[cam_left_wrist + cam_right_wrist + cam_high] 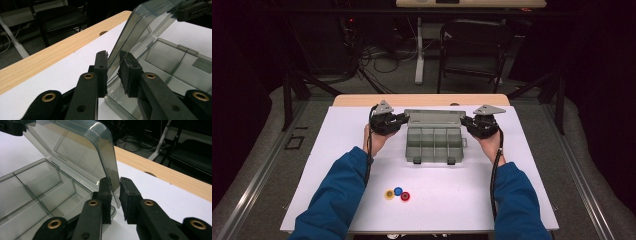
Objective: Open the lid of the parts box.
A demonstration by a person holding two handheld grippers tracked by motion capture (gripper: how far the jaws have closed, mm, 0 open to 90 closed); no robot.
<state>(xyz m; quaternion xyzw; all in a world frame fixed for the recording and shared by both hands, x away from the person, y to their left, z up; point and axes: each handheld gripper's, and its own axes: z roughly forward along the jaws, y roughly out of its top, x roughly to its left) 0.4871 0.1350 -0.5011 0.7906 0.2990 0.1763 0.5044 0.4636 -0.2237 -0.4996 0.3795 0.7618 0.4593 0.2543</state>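
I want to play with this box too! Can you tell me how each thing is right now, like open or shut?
Compartment box: open, compartments empty.
Lid: raised, tilted back, held at both side edges.
Left gripper: shut on the lid's edge.
Right gripper: shut on the lid's other edge.
Three discs: lying loose on the table, outside the box.

The high view looks forward and down from above the person's side of the table (362,200), taking in its whole top. Each gripper view sits low and very close at the far edge, facing inward from opposite ends; both share the raised lid (140,32) (82,152).
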